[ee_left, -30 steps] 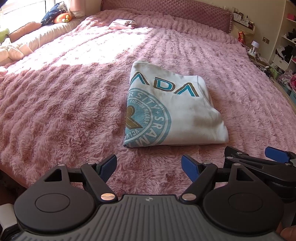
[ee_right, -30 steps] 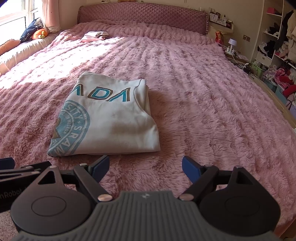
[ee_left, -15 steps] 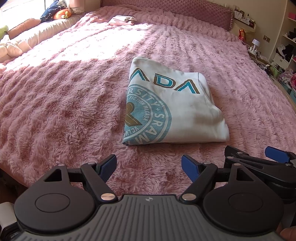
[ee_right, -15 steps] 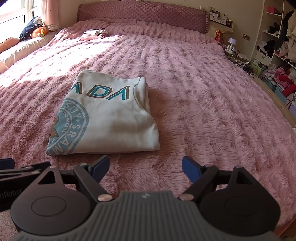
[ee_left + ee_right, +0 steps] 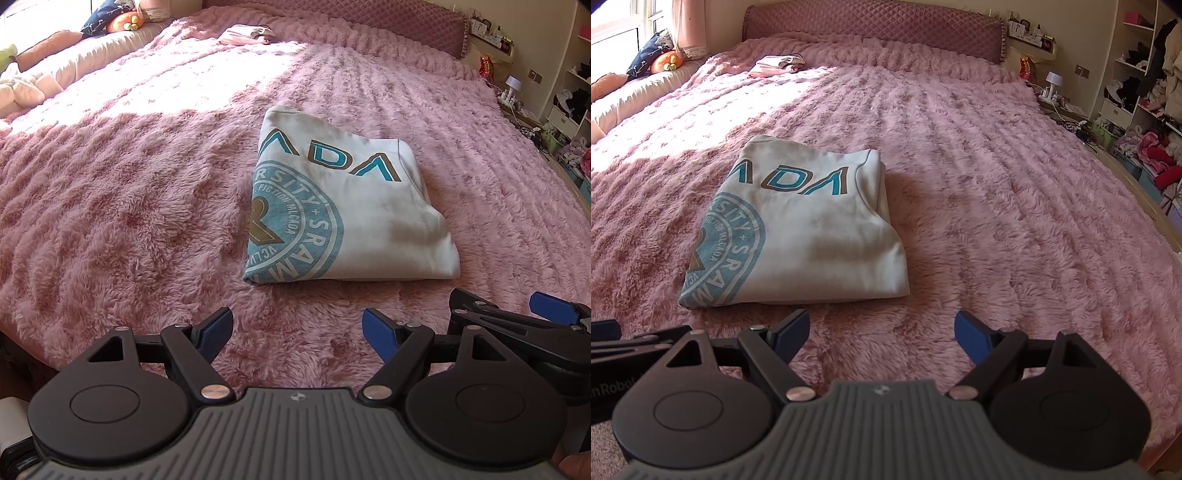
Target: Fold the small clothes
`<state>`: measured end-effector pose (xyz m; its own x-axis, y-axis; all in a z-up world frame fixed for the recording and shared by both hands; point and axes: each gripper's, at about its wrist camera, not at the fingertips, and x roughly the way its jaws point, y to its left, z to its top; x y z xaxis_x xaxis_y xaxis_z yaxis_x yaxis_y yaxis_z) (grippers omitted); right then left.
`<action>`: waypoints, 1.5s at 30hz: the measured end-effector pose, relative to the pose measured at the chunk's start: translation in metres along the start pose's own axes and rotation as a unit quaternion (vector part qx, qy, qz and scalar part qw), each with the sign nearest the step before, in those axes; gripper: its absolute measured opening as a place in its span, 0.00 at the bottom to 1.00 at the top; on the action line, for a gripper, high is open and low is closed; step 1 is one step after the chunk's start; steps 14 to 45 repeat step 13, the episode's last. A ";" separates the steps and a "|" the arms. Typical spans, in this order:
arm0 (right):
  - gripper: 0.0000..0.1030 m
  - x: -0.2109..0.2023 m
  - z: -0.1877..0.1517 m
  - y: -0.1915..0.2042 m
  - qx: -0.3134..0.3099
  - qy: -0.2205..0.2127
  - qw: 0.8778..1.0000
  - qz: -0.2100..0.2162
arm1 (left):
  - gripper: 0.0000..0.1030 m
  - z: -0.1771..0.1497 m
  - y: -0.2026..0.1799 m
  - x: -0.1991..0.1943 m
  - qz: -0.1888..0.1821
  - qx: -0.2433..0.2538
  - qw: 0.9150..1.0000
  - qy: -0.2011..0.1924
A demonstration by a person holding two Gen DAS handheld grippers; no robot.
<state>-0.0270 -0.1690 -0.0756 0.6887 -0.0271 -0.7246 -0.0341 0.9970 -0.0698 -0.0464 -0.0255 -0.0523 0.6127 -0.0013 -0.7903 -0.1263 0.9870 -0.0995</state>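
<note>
Your left gripper (image 5: 297,334) and right gripper (image 5: 881,332) both hang wide apart and hold nothing, side by side over the near edge of the bed (image 5: 997,184). The shirt (image 5: 343,218) lies folded flat on the pink blanket just ahead of them, apart from both, nearer your left gripper's line
</note>
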 end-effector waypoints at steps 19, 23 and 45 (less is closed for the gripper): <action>0.79 0.004 0.000 0.000 0.004 0.005 1.000 -0.002 | 0.90 0.001 -0.002 0.001 0.003 0.010 1.000 -0.007; 0.79 0.004 0.000 0.000 0.004 0.005 1.000 -0.002 | 0.90 0.001 -0.002 0.001 0.003 0.010 1.000 -0.007; 0.79 0.004 0.000 0.000 0.004 0.005 1.000 -0.002 | 0.90 0.001 -0.002 0.001 0.003 0.010 1.000 -0.007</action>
